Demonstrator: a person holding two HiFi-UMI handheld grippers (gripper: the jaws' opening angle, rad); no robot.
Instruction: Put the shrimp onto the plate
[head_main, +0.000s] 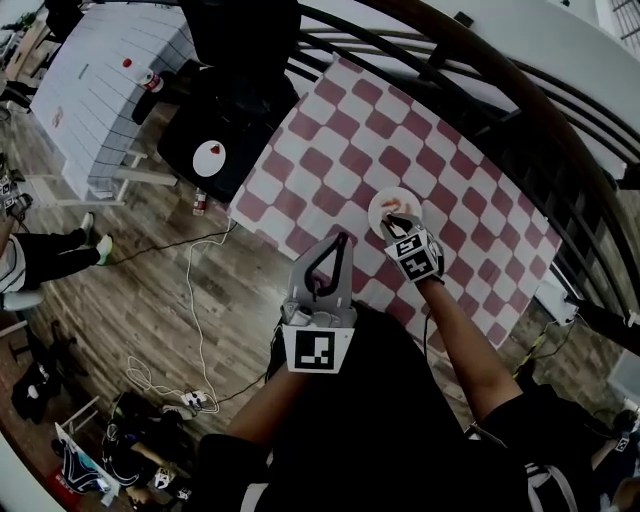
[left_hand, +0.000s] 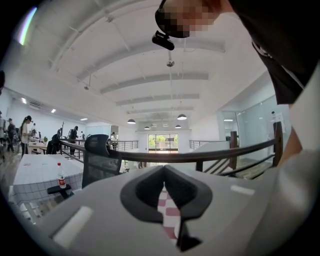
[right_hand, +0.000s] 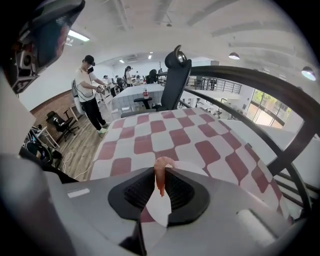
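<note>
A pink shrimp (right_hand: 160, 176) is pinched between the jaws of my right gripper (right_hand: 161, 172), which is shut on it just above a small white plate (right_hand: 190, 169). In the head view that right gripper (head_main: 392, 226) hovers over the near part of the plate (head_main: 385, 203), where the shrimp (head_main: 394, 211) shows as a pink spot. My left gripper (head_main: 343, 238) is held up near the table's near edge, tips together and holding nothing; its own view shows the left gripper (left_hand: 163, 184) shut, with only checked cloth behind.
The table carries a red-and-white checked cloth (head_main: 420, 160). A black office chair (head_main: 222, 120) stands at its left end. A dark curved railing (head_main: 470, 70) runs along the far side. Cables and a power strip (head_main: 190, 400) lie on the wooden floor. People stand in the background (right_hand: 90, 90).
</note>
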